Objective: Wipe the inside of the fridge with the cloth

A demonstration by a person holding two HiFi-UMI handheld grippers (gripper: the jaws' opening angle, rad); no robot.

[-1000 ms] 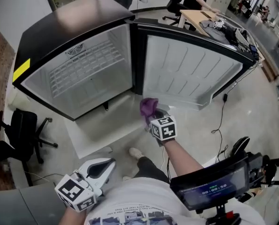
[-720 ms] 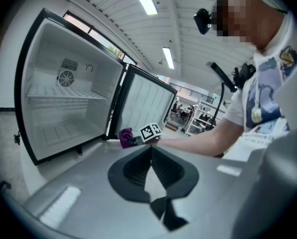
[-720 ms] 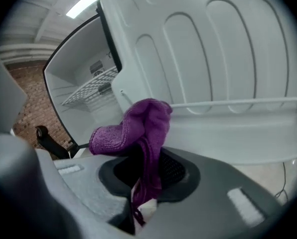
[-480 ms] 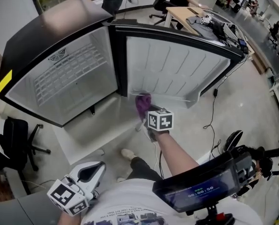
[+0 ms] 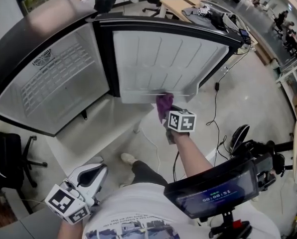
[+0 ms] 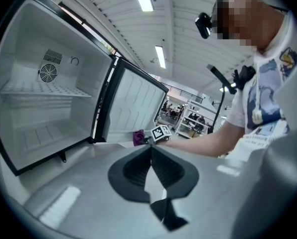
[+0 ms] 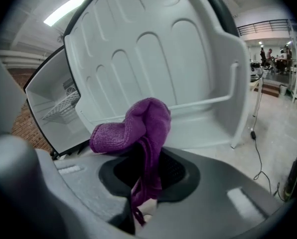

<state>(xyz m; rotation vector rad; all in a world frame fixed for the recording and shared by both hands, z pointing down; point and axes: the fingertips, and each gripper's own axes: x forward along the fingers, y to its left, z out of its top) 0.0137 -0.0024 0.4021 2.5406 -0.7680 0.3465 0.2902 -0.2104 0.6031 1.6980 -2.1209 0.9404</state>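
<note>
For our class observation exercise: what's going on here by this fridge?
A person grips a purple cloth in the right gripper, held up near the bottom of the inner side of the open fridge door; contact can't be confirmed. The left gripper hangs shut and empty beside them.

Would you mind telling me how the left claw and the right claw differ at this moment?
The right claw is shut on the purple cloth, while the left claw is shut on nothing. The right claw reaches out to the open fridge door, near its lower edge, whereas the left claw hangs low beside the person's torso. Each carries a marker cube.
</note>
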